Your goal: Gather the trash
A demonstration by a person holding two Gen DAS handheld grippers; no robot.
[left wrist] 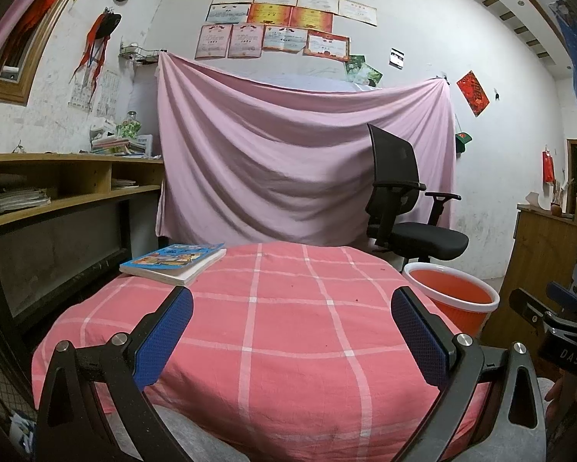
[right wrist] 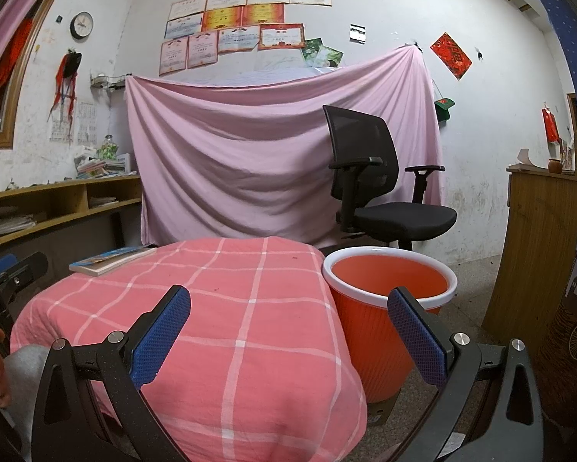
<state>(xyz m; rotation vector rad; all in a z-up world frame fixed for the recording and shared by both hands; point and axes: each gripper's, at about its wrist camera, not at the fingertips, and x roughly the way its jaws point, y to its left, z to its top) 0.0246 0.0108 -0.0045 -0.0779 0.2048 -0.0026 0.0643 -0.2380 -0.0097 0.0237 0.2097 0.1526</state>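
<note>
An orange bin (right wrist: pixel 369 331) with a white rim stands upright on the floor, just beside the right edge of a pink checked cloth-covered worktop (right wrist: pixel 226 308). Its ribbed wall tapers downward, and its open mouth shows an orange interior; the left wrist view catches only its upper part (left wrist: pixel 454 300).

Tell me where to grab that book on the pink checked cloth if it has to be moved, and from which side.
Take the book by its near right corner, which overhangs nothing but faces the left tongs. It lies flat at the far left edge of the cloth-covered table, so come in low from the front and pinch cover and pages together. Both tongs, left and right, are open and empty.
</note>
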